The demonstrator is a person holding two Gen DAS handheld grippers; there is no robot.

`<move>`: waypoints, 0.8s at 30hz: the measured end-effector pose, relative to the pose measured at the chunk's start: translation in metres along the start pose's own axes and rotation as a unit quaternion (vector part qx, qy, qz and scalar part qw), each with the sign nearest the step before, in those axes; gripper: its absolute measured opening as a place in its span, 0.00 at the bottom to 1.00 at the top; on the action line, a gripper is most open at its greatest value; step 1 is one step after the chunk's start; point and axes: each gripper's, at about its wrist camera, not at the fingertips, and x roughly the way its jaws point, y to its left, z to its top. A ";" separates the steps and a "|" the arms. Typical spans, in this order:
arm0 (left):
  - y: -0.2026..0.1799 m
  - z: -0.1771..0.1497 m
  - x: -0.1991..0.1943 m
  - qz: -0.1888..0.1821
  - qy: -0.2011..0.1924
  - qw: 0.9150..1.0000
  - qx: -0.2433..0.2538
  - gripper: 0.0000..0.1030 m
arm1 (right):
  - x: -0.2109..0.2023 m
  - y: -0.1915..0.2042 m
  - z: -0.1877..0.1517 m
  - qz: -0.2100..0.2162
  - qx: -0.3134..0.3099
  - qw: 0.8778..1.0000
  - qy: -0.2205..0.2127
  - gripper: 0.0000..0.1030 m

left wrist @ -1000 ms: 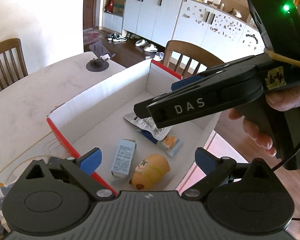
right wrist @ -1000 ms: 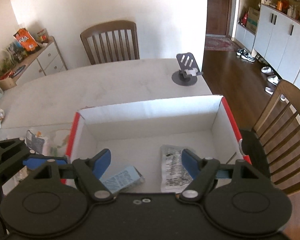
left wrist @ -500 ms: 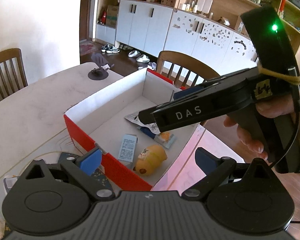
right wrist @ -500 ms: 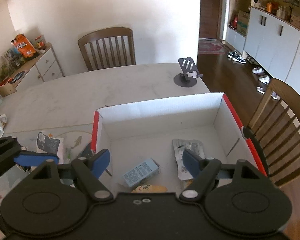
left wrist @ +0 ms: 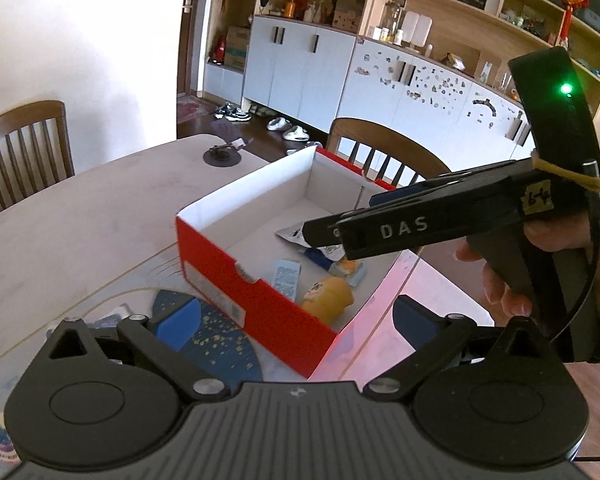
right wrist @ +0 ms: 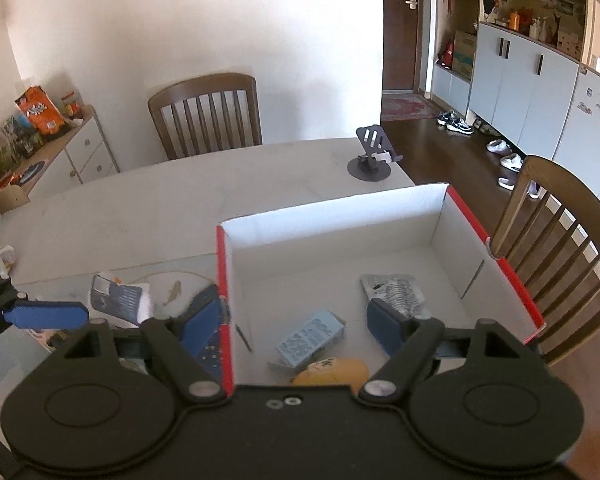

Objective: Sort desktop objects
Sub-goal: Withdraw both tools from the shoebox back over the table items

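A red box with a white inside stands on the table. In it lie a pale blue carton, a yellow toy and a silver packet. My left gripper is open and empty, hanging over the box's near corner. My right gripper is over the box's left wall and near end; its jaws are opening and hold nothing. In the left wrist view a hand holds the right gripper above the box. One blue left pad shows at the left of the right wrist view.
Outside the box, on a mat, lie a dark blue starry item and a white-and-blue packet. A phone stand stands near the table's far edge. Wooden chairs stand at the far side and right.
Both grippers have drawn back and risen from over the box, so its red outer wall and the items beside it now show. The box contents lie as before.
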 end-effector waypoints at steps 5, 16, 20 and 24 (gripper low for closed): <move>0.011 -0.010 -0.014 0.003 -0.008 1.000 -0.010 1.00 | -0.003 0.016 -0.002 0.010 0.002 1.000 -0.008 0.80; 0.046 -0.034 -0.047 0.030 -0.030 0.998 -0.047 1.00 | -0.004 0.064 -0.009 0.037 -0.020 0.999 -0.007 0.80; 0.059 -0.048 -0.059 0.051 -0.035 0.997 -0.051 1.00 | 0.000 0.081 -0.013 0.047 -0.029 0.998 -0.002 0.80; 0.071 -0.063 -0.073 0.084 -0.052 0.994 -0.052 1.00 | 0.005 0.096 -0.017 0.054 -0.034 0.998 0.003 0.80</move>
